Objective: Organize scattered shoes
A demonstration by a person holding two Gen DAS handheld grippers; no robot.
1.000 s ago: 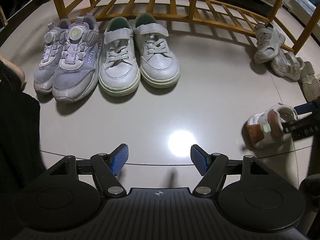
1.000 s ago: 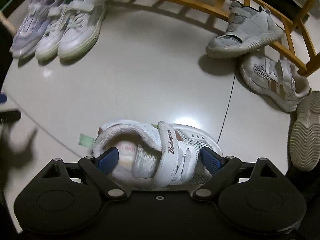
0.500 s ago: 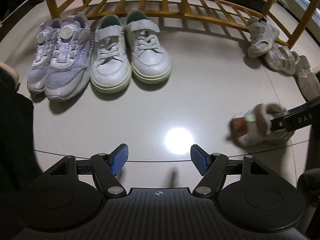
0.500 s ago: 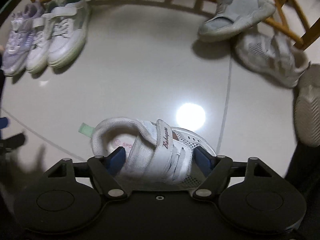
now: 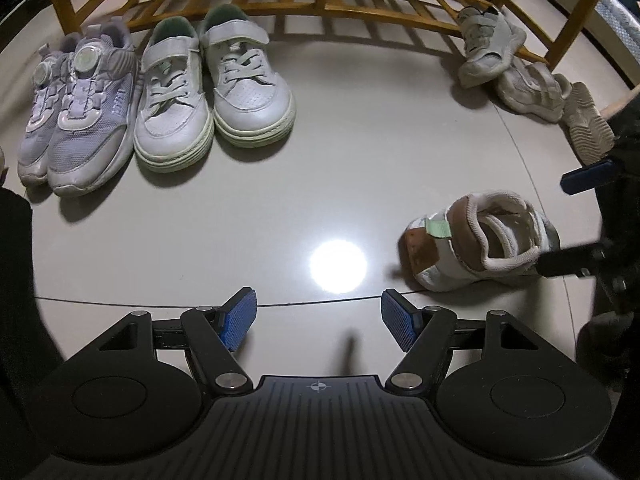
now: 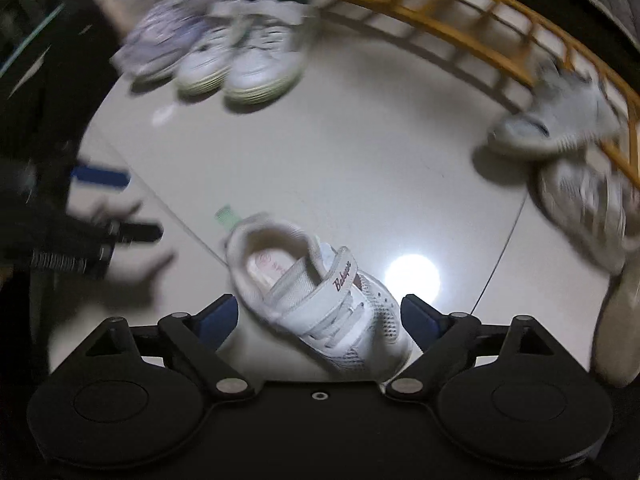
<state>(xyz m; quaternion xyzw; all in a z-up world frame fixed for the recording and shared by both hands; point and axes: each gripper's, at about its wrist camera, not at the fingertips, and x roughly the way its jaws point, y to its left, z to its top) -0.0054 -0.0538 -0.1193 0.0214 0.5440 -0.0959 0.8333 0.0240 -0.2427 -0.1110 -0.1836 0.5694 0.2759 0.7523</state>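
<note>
A small white child's shoe with brown trim (image 6: 320, 288) stands on the tiled floor, heel toward the lined-up pairs. It sits between the fingers of my right gripper (image 6: 318, 320), whose jaws are opening, with the pads clear of its sides. In the left wrist view the same shoe (image 5: 480, 240) is at the right, with the right gripper's fingers (image 5: 568, 264) beside it. My left gripper (image 5: 318, 320) hovers open over bare floor with nothing between its pads.
A purple pair (image 5: 76, 112) and a white pair with green soles (image 5: 212, 92) stand side by side in front of a wooden rack (image 5: 320, 0). Three loose pale shoes (image 5: 532, 88) lie at the rack's right end. A dark trouser leg fills the left edge.
My right gripper squeezed the small shoe, then let go, rolled and rose; the shoe now lies turned between its open jaws, a little further left. The left gripper stayed open.
</note>
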